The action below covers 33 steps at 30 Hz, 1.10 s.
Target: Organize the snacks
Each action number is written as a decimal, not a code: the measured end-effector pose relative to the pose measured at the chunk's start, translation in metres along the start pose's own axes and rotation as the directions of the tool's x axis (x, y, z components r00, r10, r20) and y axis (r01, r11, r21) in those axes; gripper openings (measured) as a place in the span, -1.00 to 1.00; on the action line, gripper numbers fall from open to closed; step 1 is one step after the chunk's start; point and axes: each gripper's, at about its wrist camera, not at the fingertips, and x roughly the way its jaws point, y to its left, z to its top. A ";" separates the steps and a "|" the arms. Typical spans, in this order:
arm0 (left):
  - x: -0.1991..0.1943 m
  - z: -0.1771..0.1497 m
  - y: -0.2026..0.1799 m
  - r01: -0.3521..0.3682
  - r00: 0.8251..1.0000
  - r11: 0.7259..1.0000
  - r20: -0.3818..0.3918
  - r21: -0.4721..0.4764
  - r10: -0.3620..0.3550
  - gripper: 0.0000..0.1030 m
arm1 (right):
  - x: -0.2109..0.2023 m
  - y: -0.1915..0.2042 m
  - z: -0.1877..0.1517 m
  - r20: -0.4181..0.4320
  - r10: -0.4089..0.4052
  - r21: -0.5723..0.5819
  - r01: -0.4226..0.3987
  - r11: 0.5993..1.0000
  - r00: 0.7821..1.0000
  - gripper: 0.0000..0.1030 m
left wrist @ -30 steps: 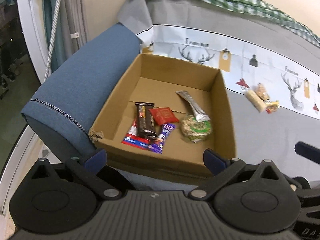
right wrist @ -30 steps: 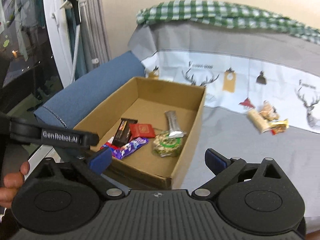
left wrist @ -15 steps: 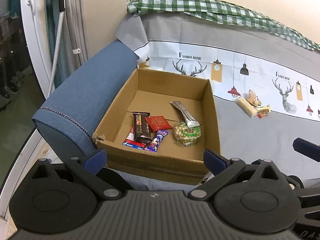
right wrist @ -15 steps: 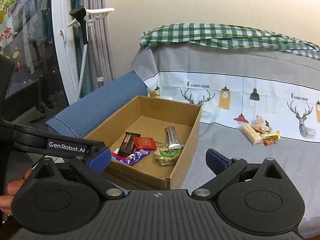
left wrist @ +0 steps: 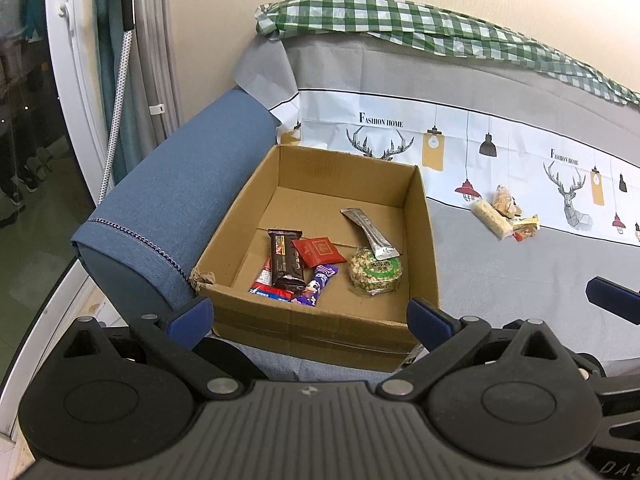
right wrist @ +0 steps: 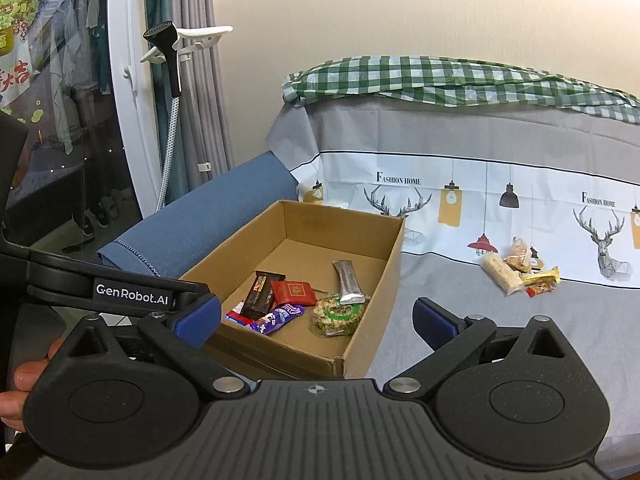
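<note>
cardboard box (left wrist: pixel 424 240) on sofa, partly filled; snack pile (right wrist: pixel 516 270) loose on grey cover, well right of box.
between picks: left gripper (left wrist: pixel 310 314) and right gripper (right wrist: pixel 318 316) both spread wide, holding nothing. next: reach right, pinch one wrapper.

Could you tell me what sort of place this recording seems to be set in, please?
Most likely a home living room: a blue sofa under a printed cover, a garment steamer beside grey curtains, and a cardboard box of snacks on the seat.
</note>
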 end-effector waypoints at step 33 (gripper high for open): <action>0.042 0.020 -0.034 -0.015 0.995 0.997 -0.100 0.077 0.023 0.99 | 0.032 -0.037 -0.012 -0.056 -0.016 0.145 0.024 0.989 0.998 0.97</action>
